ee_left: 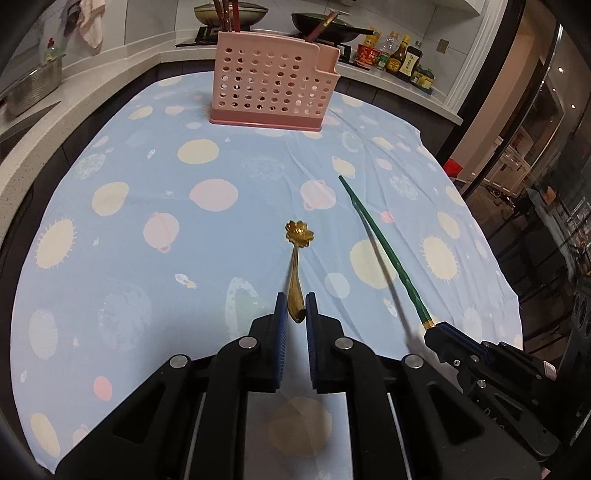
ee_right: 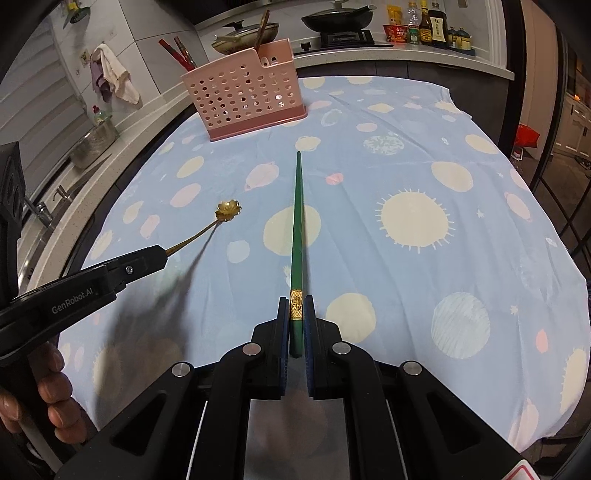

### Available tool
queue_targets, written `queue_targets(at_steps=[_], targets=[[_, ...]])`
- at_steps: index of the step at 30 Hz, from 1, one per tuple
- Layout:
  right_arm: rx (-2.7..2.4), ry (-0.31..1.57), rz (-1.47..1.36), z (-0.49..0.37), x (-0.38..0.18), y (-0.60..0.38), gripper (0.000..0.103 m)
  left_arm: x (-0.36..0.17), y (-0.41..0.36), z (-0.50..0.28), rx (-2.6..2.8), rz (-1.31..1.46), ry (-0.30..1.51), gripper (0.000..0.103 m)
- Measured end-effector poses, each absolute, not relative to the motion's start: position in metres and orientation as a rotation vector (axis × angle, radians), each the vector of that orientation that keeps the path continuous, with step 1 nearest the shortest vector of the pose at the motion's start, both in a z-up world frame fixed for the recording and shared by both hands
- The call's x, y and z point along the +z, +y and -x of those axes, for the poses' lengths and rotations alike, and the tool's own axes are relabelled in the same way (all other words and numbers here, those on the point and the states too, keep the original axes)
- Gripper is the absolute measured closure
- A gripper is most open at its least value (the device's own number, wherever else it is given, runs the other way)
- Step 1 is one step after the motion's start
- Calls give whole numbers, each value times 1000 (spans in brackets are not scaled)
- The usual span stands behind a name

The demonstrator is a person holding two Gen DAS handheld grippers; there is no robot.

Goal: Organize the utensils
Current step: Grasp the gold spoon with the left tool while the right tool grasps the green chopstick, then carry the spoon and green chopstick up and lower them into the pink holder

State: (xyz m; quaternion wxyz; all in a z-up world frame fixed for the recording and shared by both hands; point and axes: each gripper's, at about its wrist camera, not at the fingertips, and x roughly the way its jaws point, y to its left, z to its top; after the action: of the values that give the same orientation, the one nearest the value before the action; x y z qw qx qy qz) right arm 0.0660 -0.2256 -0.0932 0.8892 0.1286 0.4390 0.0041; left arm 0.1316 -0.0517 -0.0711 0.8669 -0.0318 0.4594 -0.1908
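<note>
Your left gripper (ee_left: 295,308) had its jaws pinched in on the handle end of a gold spoon (ee_left: 297,258), the blue pads (ee_left: 281,314) pressed to either side of it. The spoon pointed away from you, its flower-shaped bowl forward and lifted above the blue planet-print cloth (ee_left: 147,221) that covered the worktop; in the right wrist view its shadow fell on the cloth beneath it, apart from the spoon itself.

Your right gripper (ee_right: 296,321) had its jaws closed narrowly on a green chopstick (ee_right: 296,229), gripping it at the gold-banded thick end. The thin tip pointed ahead toward the pink perforated utensil holder (ee_right: 243,96). Whether one stick or a pair sat between the pads could not be told from either view.

The holder stood upright at the far end of the cloth, well apart from both utensils. Red chopsticks (ee_right: 177,53) rose from its larger compartment, and a gold handle (ee_right: 263,29) stuck out of the smaller raised one.

In the left wrist view your right gripper lay just to the right of the left one, the two utensils near each other but not touching. Behind the holder, on the kitchen counter, sat pans (ee_left: 325,24) and a row of sauce bottles (ee_left: 399,55).
</note>
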Motion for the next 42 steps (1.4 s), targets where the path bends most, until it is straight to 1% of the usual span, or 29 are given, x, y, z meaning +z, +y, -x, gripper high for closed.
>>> queue_targets(at_steps=[7, 8, 18, 30, 37, 42], targets=[[32, 877, -275, -63, -74, -222, 96, -48, -42, -131, -383, 85, 917, 97], [34, 873, -276, -63, -72, -222, 96, -45, -41, -131, -386, 86, 911, 102], [48, 846, -295, -61, -55, -223, 96, -28, -36, -136, -368, 79, 886, 102], [75, 640, -325, -85, 35, -239, 96, 42, -23, -159, -364, 68, 738, 102], [105, 521, -331, -128, 89, -250, 96, 83, -20, -193, -367, 64, 660, 102], [101, 435, -286, -162, 123, -252, 96, 112, -23, -222, -364, 44, 598, 102]])
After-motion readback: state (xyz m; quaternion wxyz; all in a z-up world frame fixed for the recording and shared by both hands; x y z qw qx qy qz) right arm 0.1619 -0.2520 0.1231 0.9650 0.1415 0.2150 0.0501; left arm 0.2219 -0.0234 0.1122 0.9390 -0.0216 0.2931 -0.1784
